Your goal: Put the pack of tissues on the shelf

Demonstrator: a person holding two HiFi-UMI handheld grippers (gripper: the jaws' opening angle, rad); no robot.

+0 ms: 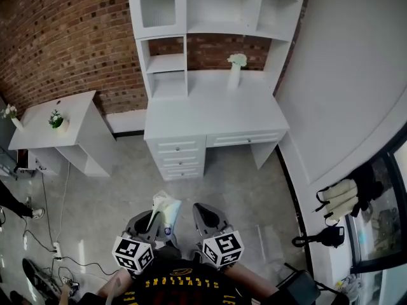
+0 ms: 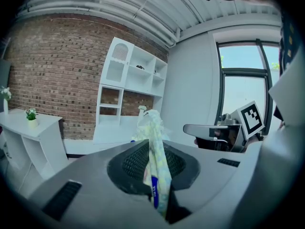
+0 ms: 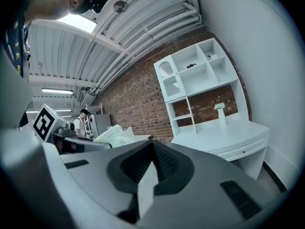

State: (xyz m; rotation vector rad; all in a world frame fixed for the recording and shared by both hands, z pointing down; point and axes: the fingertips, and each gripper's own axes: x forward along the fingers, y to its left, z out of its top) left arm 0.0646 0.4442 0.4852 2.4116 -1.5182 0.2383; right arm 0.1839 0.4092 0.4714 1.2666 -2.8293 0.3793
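The pack of tissues (image 1: 166, 210) is a soft pale packet with a light pattern, and my left gripper (image 1: 153, 218) is shut on it, low in the head view. In the left gripper view the pack (image 2: 155, 162) stands on edge, pinched between the two jaws, its top sticking out past them. My right gripper (image 1: 203, 211) hangs beside it with its jaws together and nothing in them. The white shelf unit (image 1: 191, 37) rises from a white desk (image 1: 216, 116) against the brick wall, well ahead of both grippers. From the right gripper view the shelf unit (image 3: 200, 75) is at the right and the pack (image 3: 112, 134) at the left.
A white vase with flowers (image 1: 236, 68) stands on the desk. A low white side table (image 1: 60, 138) with small plants is at the left. Cables and a power strip (image 1: 56, 250) lie on the floor at the left. Dark things (image 1: 327, 235) lie by the right wall. A person (image 3: 79, 126) stands far off.
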